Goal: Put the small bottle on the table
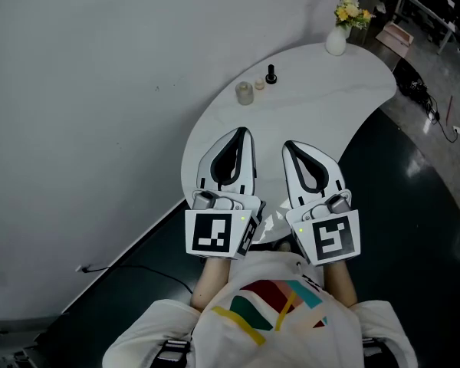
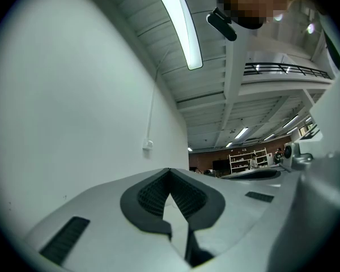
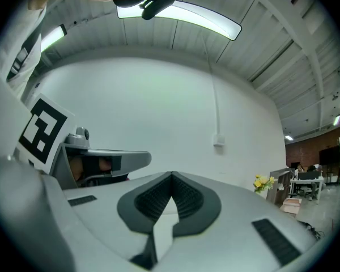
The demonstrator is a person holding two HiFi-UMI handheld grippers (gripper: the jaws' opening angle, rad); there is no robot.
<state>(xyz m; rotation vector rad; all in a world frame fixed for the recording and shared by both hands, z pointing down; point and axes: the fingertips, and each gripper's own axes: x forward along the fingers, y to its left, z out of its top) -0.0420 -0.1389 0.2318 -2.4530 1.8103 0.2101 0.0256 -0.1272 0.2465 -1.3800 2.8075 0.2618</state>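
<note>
Three small things stand in a row on the far part of the white table: a clear glass jar, a small cream bottle and a small black bottle. Both grippers are held side by side over the table's near end, close to the person's body and well short of the bottles. My left gripper is shut with nothing in it, its jaw tips meeting in the left gripper view. My right gripper is also shut and empty, as its own view shows.
A white vase of yellow flowers stands at the table's far end and also shows in the right gripper view. A white wall runs along the left. Dark floor lies to the right, with furniture and cables beyond.
</note>
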